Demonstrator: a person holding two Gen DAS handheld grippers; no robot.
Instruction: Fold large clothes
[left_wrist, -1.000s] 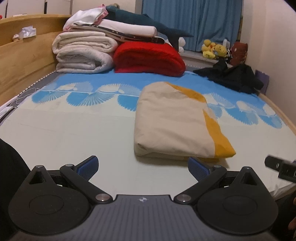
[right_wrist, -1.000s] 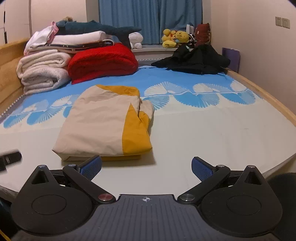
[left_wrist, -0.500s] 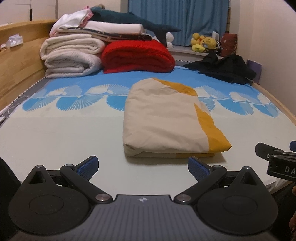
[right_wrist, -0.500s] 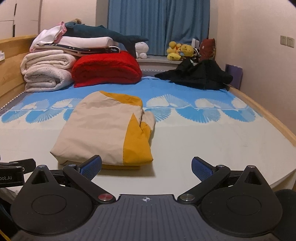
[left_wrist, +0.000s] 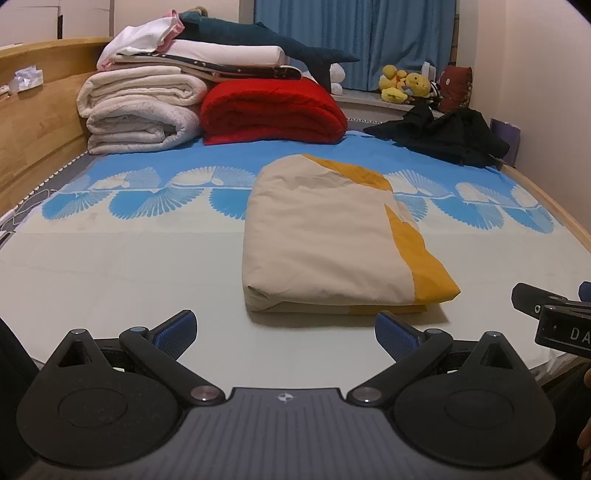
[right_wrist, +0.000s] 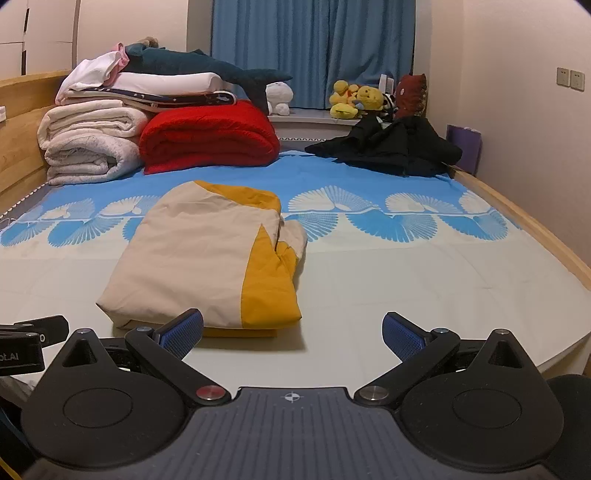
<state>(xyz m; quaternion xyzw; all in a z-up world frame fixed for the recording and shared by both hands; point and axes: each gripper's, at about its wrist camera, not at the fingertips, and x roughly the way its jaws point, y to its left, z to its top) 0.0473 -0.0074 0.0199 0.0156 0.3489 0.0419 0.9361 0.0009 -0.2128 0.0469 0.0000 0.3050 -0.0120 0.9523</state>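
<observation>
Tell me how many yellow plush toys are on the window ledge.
2 can be made out: one yellow plush on the left, another beside it on the right; more may be hidden behind them.

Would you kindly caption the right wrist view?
Open right gripper hovers before the folded cream-and-yellow garment on the bed.

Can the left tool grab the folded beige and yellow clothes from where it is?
Probably yes: the left tool is open, and nothing lies between it and the folded clothes just ahead on the bed.
</observation>
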